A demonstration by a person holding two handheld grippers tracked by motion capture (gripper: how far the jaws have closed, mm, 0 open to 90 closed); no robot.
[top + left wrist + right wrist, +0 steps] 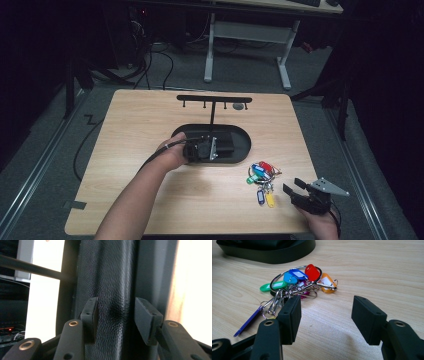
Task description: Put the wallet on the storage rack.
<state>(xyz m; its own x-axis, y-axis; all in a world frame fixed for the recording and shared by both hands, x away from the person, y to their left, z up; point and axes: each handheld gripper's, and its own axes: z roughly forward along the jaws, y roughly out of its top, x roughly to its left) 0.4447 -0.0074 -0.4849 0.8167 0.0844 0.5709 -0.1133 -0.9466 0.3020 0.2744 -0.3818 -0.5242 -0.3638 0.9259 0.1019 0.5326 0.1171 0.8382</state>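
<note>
A black oval tray (246, 144) lies mid-table, and a black T-shaped hook rack (214, 99) rises from its far side. My left gripper (220, 147) reaches into the tray from the left. In the left gripper view its jaws (116, 307) stand apart over a black grained leather-like item (112, 277), with no pad pressing on it. A bunch of keys with coloured tags (262, 176) lies on the wood near the front right. My right gripper (294, 186) rests just right of the bunch, open and empty. In the right gripper view the keys (297, 282) lie ahead-left of the jaws (325, 307).
A small grey object (239, 106) lies on the table under the rack's right end. Bare wood (150, 115) spreads left of the tray. Beyond the table stand a white desk frame (245, 35) and floor cables (150, 60).
</note>
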